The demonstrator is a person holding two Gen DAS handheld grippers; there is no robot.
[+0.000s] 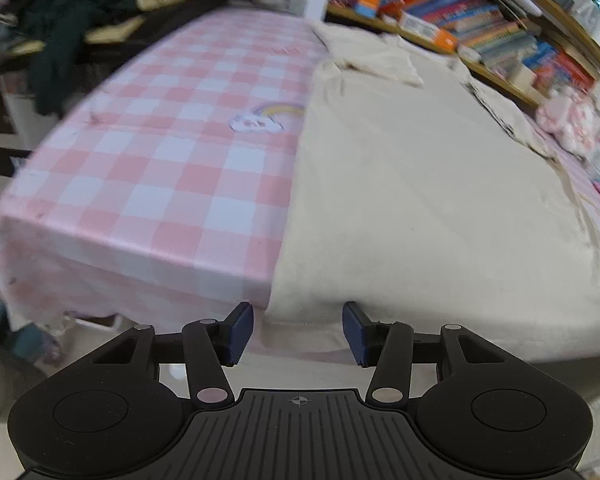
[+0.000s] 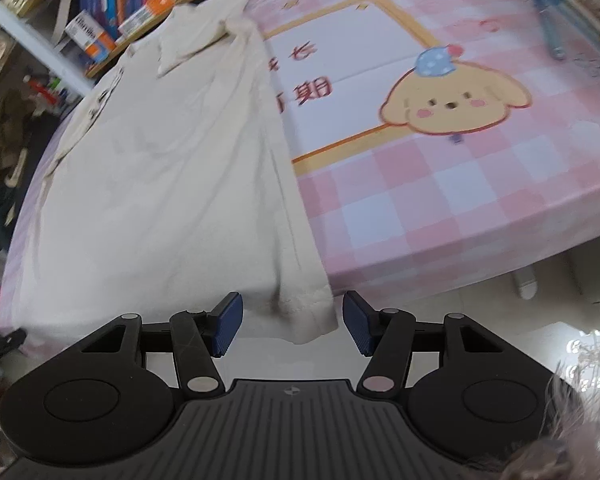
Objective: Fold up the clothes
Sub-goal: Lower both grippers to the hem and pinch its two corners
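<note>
Between your left fingers hangs the hem of the cream garment, at its near corner where it drapes over the front edge of the table. Those fingers stand partly spread and neither pad touches the cloth. Your right fingers sit likewise at the garment's other near corner, partly spread, the stitched hem hanging in the gap with no pad pressing on it.

Beyond both pairs of fingers the garment lies flat along the table, its far end folded into a loose flap. Left of your left fingers the pink-and-white checked tablecloth is bare apart from a printed rainbow cloud. Right of your right fingers the cloth shows a printed puppy and a yellow-framed panel with characters.

Past the far end of the garment, a bookshelf packed with books runs along the table's edge. Dark clothing is heaped far off to the left of your left fingers. Nothing lies between either pair of fingers and the hem.
</note>
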